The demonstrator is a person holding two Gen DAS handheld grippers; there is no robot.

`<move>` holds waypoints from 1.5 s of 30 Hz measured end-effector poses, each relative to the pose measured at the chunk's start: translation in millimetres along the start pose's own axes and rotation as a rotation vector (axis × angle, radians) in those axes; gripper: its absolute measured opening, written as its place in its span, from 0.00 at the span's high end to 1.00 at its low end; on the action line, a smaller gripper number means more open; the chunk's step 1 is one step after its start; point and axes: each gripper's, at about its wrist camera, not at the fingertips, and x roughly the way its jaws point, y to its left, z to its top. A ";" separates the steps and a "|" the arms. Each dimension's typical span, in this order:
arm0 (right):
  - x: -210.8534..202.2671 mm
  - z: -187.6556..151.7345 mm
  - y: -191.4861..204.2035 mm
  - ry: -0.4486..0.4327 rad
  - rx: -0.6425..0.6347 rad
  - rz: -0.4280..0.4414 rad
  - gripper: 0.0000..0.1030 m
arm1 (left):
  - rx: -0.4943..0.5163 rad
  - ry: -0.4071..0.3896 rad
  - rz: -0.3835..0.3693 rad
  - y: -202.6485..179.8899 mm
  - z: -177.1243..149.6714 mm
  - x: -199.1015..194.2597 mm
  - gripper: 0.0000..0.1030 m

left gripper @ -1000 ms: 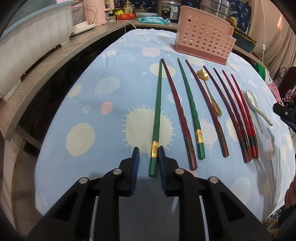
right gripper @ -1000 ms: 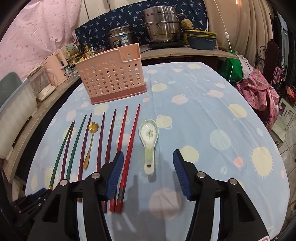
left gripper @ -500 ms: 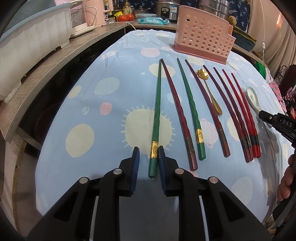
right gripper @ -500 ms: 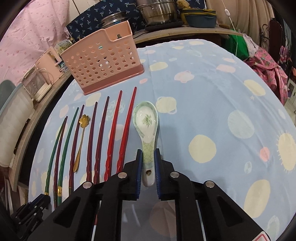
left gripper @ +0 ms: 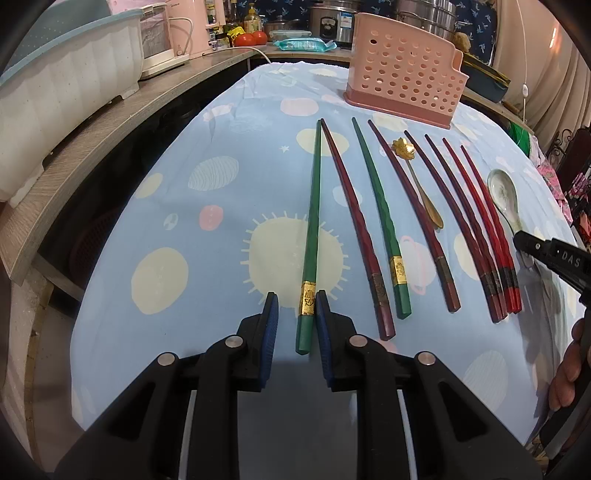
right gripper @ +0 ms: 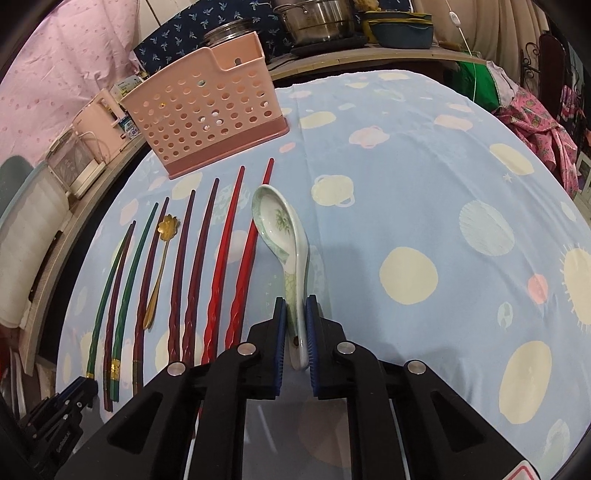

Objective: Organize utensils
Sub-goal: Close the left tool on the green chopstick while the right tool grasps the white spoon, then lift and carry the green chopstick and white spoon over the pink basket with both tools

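Note:
A row of utensils lies on the blue tablecloth in front of a pink perforated utensil holder (left gripper: pixel 404 70) (right gripper: pixel 207 110). My left gripper (left gripper: pixel 295 314) is shut on the near end of the leftmost green chopstick (left gripper: pixel 312 229), which lies flat on the cloth. My right gripper (right gripper: pixel 295 317) is shut on the handle of the white ceramic spoon (right gripper: pixel 280 229), whose bowl points toward the holder. Between them lie a second green chopstick (left gripper: pixel 380 221), dark red chopsticks (left gripper: pixel 354 229), bright red chopsticks (right gripper: pixel 225 258) and a small gold spoon (left gripper: pixel 417 181).
A wooden counter (left gripper: pixel 92 147) runs along the left with a white dish rack (left gripper: pixel 55 85) and a pink appliance (left gripper: pixel 162 33). Pots (right gripper: pixel 317 18) stand behind the table. Patterned cloth (right gripper: pixel 535 122) hangs at the right.
My right gripper went from wide open to shut on the spoon's handle, and has since shifted the spoon slightly. My left gripper stayed shut on the green chopstick.

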 end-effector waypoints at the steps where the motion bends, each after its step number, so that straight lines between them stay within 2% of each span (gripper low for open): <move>1: -1.2 -1.2 0.4 -0.001 -0.003 -0.001 0.91 | 0.000 -0.001 -0.002 0.0 -0.4 -0.4 0.81; 4: -6.5 -4.9 0.3 -0.005 -0.006 0.000 0.92 | 0.003 -0.004 -0.011 0.9 -1.4 -2.1 0.83; 6: -11.6 -5.9 0.1 -0.013 -0.007 0.000 0.92 | -0.006 -0.001 -0.030 3.3 -0.9 -3.5 0.92; 11: -33.9 -2.5 0.1 -0.062 -0.010 -0.007 0.93 | -0.031 -0.003 -0.061 8.6 -0.6 -9.9 0.93; 16: -56.2 8.0 -1.3 -0.112 -0.001 -0.005 0.93 | -0.028 -0.052 -0.067 11.1 5.4 -27.2 0.93; 21: -74.5 24.4 2.1 -0.152 -0.011 0.005 0.94 | -0.041 -0.109 -0.077 17.3 25.3 -47.9 0.93; 32: -97.5 81.1 15.7 -0.269 -0.053 0.031 0.94 | -0.065 -0.318 -0.092 24.6 113.5 -94.0 0.93; 45: -77.6 176.5 28.3 -0.327 -0.060 0.076 0.94 | -0.036 -0.508 -0.088 13.6 237.6 -126.7 0.93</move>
